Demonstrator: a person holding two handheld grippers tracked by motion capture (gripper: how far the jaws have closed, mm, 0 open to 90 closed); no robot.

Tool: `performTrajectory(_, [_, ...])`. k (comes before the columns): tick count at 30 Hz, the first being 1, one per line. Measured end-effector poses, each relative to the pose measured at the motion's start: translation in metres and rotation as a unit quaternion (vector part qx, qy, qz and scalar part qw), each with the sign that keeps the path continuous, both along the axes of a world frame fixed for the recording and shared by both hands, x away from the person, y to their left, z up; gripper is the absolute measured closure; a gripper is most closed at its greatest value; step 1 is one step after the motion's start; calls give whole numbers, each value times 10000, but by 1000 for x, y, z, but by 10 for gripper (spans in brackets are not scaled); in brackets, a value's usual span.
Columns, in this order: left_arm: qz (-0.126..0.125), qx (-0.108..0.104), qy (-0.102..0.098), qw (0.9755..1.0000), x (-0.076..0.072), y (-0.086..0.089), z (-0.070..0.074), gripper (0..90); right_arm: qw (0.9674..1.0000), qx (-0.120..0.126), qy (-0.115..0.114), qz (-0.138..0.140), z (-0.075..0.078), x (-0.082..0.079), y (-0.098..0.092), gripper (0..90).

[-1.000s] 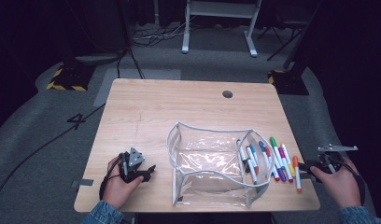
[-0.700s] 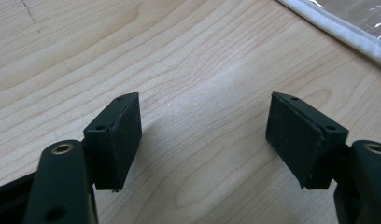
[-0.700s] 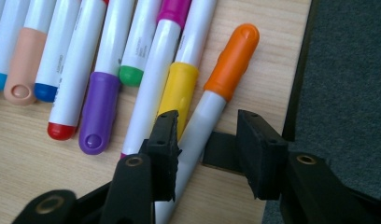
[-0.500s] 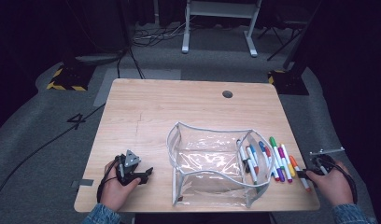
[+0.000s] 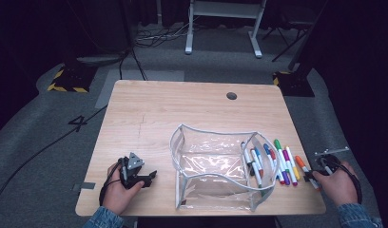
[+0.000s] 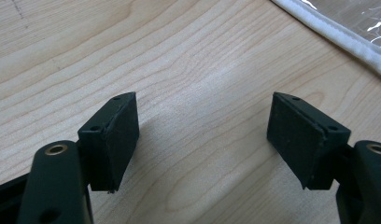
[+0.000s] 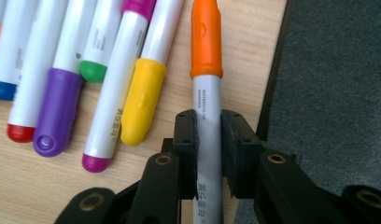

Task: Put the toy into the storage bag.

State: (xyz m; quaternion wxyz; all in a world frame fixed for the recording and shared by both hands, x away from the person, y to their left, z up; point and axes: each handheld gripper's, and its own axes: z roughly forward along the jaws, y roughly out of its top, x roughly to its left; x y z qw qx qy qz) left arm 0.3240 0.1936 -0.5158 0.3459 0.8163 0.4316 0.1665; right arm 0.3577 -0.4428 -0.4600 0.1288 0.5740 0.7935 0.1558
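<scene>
The right gripper (image 7: 208,140) has just been closing its jaws and now pinches the barrel of the orange-capped marker (image 7: 207,65), the outermost of the row of markers (image 5: 277,164) at the table's (image 5: 182,114) four o'clock edge. That is probably why it is chosen. The clear pouch (image 5: 216,171) gapes beside them. The left gripper (image 6: 202,140) idles at eight o'clock, jaws released.
</scene>
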Motion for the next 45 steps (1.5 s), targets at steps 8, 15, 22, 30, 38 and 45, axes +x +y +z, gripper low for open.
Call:
performTrajectory(8, [24, 46, 48, 10000, 7, -7, 0, 181, 9982, 100, -432, 409, 45, -3, 13, 767])
performTrajectory(15, [49, 57, 87, 9999, 10, -11, 0, 153, 9930, 482, -662, 849, 91, 2, 42, 767])
performTrajectory(22, [-36, 126, 129, 9998, 16, -16, -1, 87, 9833, 646, -882, 1458, 133, 6, 82, 767])
performTrajectory(30, [-193, 184, 210, 9994, 18, -19, -2, 1, 9662, 867, -1008, 2207, 174, 0, 129, 767])
performTrajectory(38, [-232, 177, 223, 9993, 20, -19, -2, 0, 9489, 793, -913, 2914, 193, -11, 179, 767])
performTrajectory(45, [-237, 197, 213, 9993, 22, -19, -1, 0, 9323, 716, -668, 3483, 196, -14, 220, 767])
